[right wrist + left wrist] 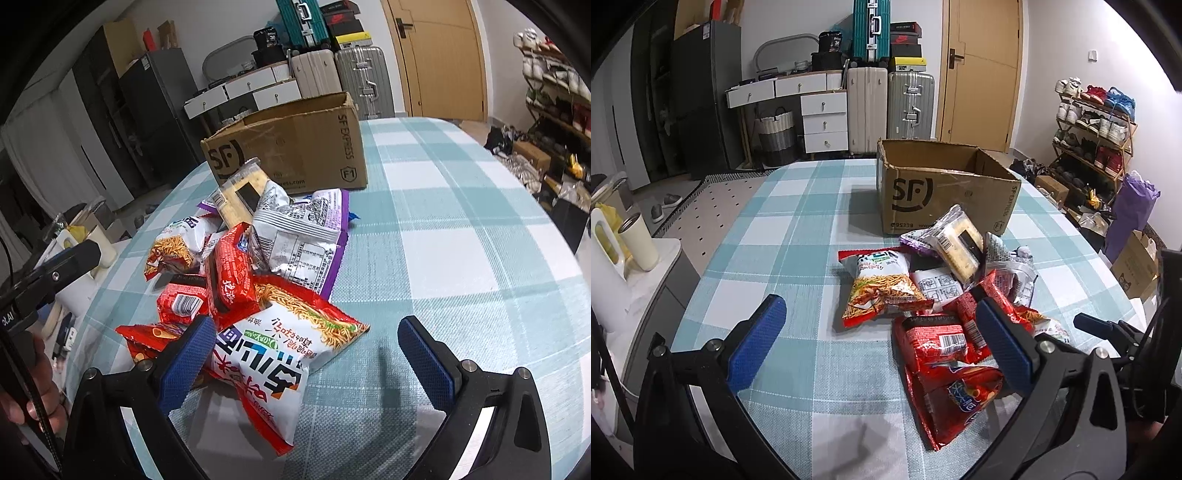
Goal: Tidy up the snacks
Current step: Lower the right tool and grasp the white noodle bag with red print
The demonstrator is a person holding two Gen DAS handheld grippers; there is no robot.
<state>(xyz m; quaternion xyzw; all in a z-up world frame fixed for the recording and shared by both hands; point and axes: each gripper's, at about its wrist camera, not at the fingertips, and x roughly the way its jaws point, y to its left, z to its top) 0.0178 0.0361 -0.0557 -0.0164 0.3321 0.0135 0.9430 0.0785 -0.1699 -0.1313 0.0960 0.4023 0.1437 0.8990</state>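
Observation:
A pile of snack packets lies on the checked tablecloth in front of an open cardboard SF box [945,188], which also shows in the right wrist view [295,147]. The pile holds a noodle-snack bag [882,288], red packets [942,343], a clear cracker pack [956,240] and a white-purple bag [303,229]. My left gripper [882,332] is open and empty, just left of the red packets. My right gripper [308,354] is open around the near noodle-snack bag [280,350], its left finger [188,354] beside the bag.
The table [783,229] edge falls away at left, where a white side cabinet with cups [639,243] stands. Suitcases, drawers and a door line the far wall. A shoe rack [1097,129] and bags stand to the right.

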